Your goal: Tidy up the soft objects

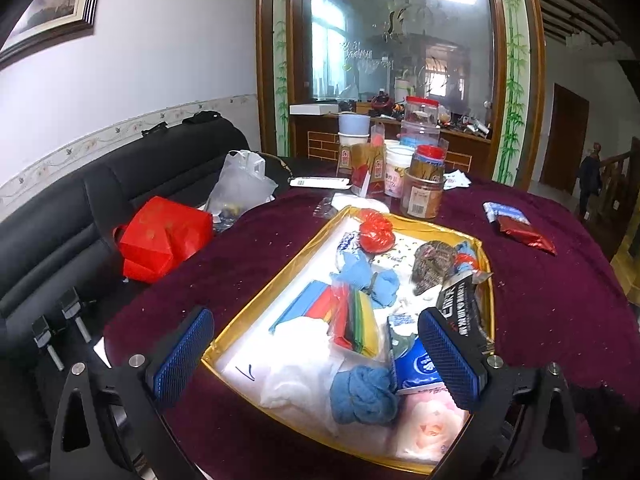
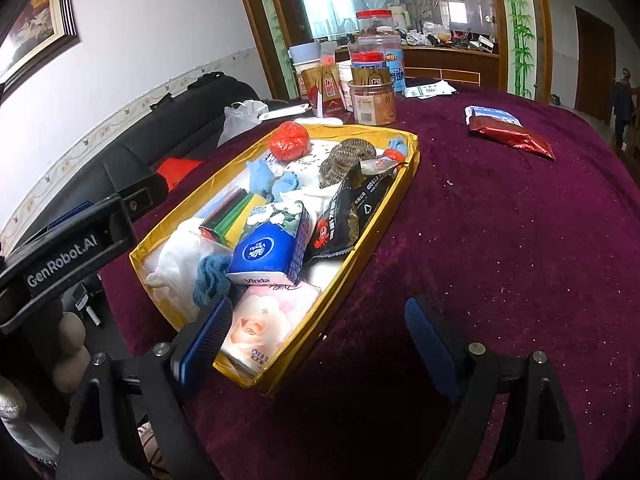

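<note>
Though crammed, one tray (image 2: pixel 362 256), two packets (image 2: pixel 510 128).

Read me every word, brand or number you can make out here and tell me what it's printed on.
"GenRobot.AI": on the left tongs' black body.
"Vinda": on the blue tissue pack in the yellow tray.
Black snack bag: a number beginning "4006", the rest unclear.
Jar labels and cartons: too blurred.

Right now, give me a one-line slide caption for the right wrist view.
Open right gripper hovers at the near corner of the yellow tray of tissue packs and cloths; a red foil packet lies apart on the maroon tablecloth.
</note>
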